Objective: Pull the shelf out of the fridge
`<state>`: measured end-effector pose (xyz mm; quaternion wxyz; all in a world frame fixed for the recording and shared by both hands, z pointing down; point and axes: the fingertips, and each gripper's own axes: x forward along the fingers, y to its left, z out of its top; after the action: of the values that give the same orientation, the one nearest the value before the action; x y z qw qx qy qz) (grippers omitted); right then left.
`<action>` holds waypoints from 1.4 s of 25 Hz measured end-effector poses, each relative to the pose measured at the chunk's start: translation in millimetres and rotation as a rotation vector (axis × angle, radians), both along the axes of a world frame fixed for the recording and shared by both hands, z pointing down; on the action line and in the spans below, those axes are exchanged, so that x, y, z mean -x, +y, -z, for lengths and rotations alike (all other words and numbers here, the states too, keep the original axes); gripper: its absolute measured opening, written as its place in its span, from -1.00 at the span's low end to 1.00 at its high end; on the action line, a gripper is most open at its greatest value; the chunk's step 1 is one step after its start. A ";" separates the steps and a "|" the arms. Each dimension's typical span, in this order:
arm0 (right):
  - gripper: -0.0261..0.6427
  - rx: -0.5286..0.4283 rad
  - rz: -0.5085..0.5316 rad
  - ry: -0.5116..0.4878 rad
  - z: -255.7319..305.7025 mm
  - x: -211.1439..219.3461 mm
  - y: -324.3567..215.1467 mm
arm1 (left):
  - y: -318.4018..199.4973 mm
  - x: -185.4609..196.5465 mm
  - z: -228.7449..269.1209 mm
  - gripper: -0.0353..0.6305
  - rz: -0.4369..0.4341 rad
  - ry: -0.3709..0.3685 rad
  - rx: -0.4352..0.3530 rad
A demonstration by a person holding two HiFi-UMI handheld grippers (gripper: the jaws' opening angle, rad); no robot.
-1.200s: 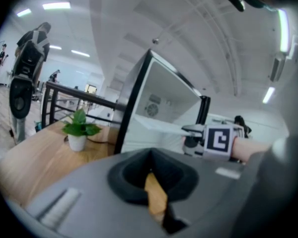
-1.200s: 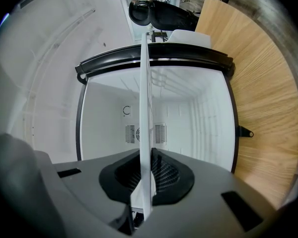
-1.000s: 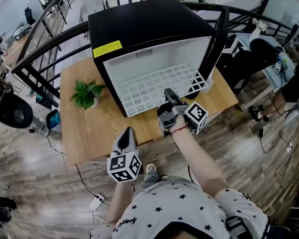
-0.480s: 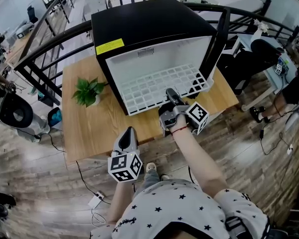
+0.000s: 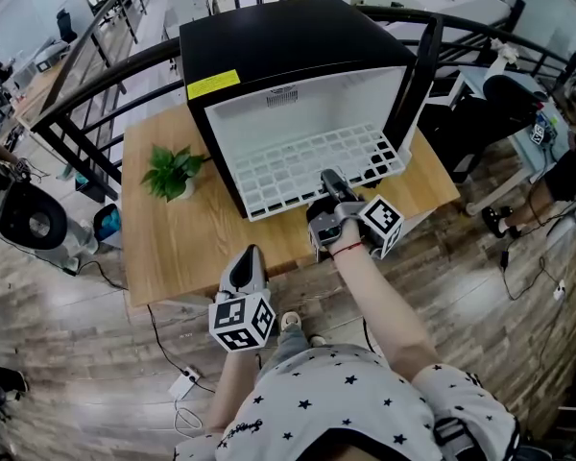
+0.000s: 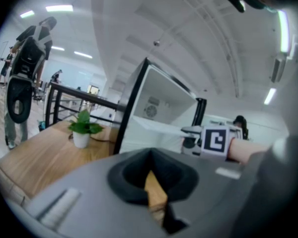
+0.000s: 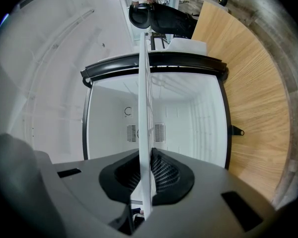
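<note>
Nearest the person, the left gripper (image 5: 246, 257) hangs idle at the edge of the light wooden desk (image 5: 178, 243), jaws closed on nothing. Further out, the right gripper (image 5: 327, 178) has its jaws clamped on the front edge of the white grid shelf (image 5: 302, 166). The shelf seems partly drawn, its front sticking out past the mouth of the black mini fridge with a white interior (image 5: 278, 41). Its rear is still inside, so most of the pull remains. Against a second ago, shelf and right gripper have barely shifted.
</note>
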<state>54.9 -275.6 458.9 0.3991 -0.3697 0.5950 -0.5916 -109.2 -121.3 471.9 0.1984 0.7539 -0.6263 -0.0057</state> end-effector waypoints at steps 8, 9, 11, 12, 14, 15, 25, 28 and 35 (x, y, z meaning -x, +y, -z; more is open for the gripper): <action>-0.81 -0.001 0.001 0.001 -0.5 -3.1 9.6 | 6.0 -4.4 2.2 -0.88 0.001 0.001 -0.009; -0.81 -0.003 0.001 0.001 -0.9 -3.3 11.8 | 7.1 -5.2 1.9 -0.88 0.000 0.002 -0.010; -0.81 -0.006 0.002 -0.003 -2.7 -5.2 16.8 | 9.0 -6.4 1.5 -0.88 0.000 0.004 -0.011; -0.81 -0.001 0.003 -0.010 -5.4 -7.1 19.5 | 9.8 -6.8 1.6 -0.88 0.000 0.004 -0.012; -0.81 0.028 0.003 -0.029 -14.7 -11.4 25.4 | 11.7 -7.4 2.6 -0.88 0.000 0.001 -0.015; -0.81 0.042 0.000 -0.033 -19.4 -14.0 28.6 | 13.1 -7.9 3.2 -0.88 0.000 0.000 -0.016; -0.81 0.040 -0.002 -0.002 -27.6 -26.2 57.7 | 36.4 -15.8 2.9 -0.88 -0.007 -0.009 -0.013; -0.81 0.045 0.000 -0.002 -30.1 -29.2 67.2 | 43.1 -19.6 1.0 -0.88 -0.012 -0.015 -0.011; -0.81 0.036 0.005 0.015 -31.0 -39.0 89.7 | 57.0 -26.6 -1.1 -0.88 -0.018 -0.022 -0.011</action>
<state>94.0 -185.9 489.9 0.3862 -0.3798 0.5881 -0.6006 -82.6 -64.3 473.0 0.1871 0.7606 -0.6216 0.0010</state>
